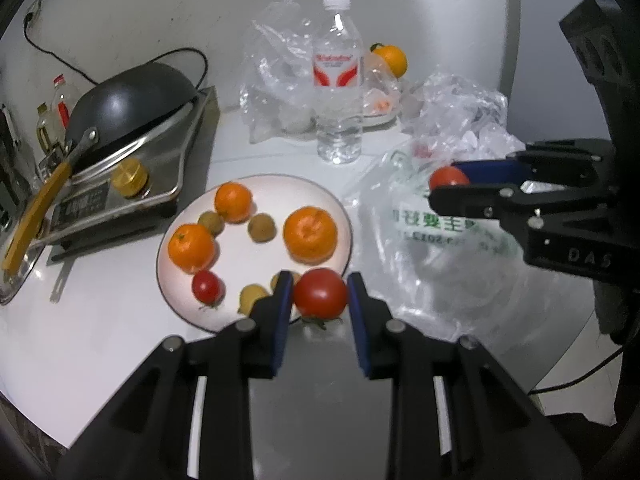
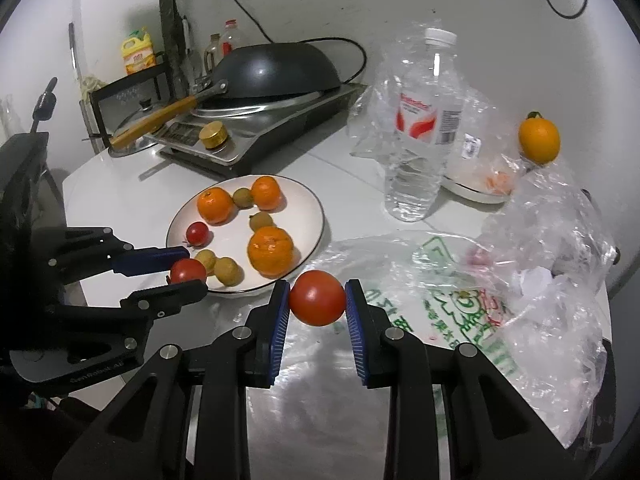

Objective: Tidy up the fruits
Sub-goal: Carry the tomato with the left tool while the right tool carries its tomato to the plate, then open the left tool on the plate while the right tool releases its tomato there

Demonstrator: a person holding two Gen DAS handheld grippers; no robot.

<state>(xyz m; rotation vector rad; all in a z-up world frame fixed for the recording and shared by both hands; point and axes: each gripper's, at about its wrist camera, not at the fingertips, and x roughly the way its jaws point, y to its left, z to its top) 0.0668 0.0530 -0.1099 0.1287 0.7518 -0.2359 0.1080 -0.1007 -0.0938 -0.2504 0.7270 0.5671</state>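
Red tomatoes sit clenched in both claws: the left gripper [image 1: 319, 294] holds one tomato [image 1: 320, 293] over the plate's [image 1: 256, 184] near rim, while the right gripper [image 2: 317, 298] grips another [image 2: 317, 298] above the bag [image 2: 440, 280], just off that rim. Best to lower each onto bare plate, clear of the other fruit, and release gently so neither rolls. On the plate: three oranges, one small tomato, four brownish fruits.
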